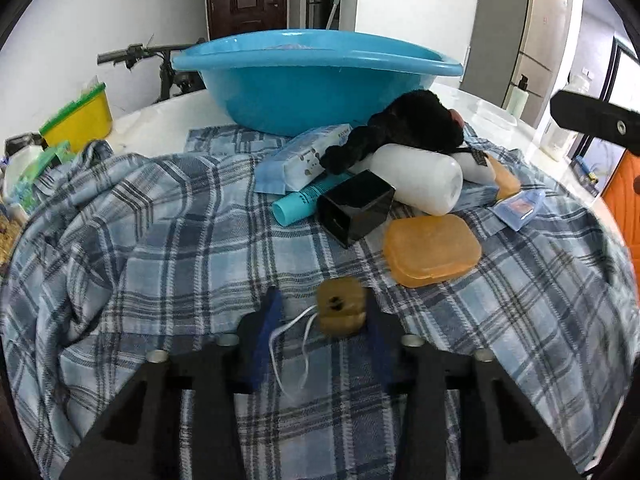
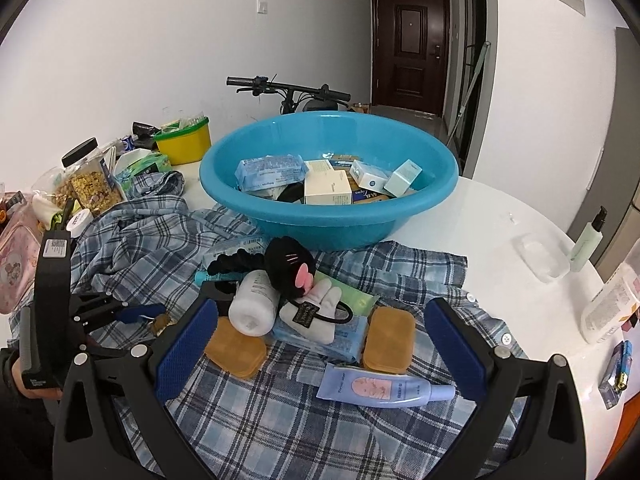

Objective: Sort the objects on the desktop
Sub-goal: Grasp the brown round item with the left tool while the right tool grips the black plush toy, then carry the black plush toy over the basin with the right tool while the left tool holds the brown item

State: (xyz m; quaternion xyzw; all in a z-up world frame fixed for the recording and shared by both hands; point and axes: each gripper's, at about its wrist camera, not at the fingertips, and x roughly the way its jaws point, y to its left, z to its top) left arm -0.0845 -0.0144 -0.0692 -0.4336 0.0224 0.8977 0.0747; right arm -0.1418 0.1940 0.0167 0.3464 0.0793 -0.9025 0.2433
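Observation:
A blue basin (image 1: pixel 304 92) stands at the back of the plaid cloth (image 1: pixel 160 240); the right wrist view shows it (image 2: pixel 328 220) holding several boxes and packets. In front lies a pile: white bottle (image 1: pixel 420 178), black box (image 1: pixel 354 210), orange case (image 1: pixel 432 250), black plush (image 1: pixel 412 128), teal tube (image 1: pixel 304 200). My left gripper (image 1: pixel 322 312) is shut on a small brown tag with a white cord (image 1: pixel 340 306), just above the cloth. My right gripper (image 2: pixel 320 344) is open over the pile, above two orange cases (image 2: pixel 236 350) and a purple tube (image 2: pixel 384 390).
A yellow tub (image 2: pixel 186 142) and a cereal jar (image 2: pixel 90 182) stand at the left. A pump bottle (image 2: pixel 588 238), a clear dish (image 2: pixel 540 258) and a white bottle (image 2: pixel 610 304) sit on the white table (image 2: pixel 500 216) at the right. A bicycle stands behind.

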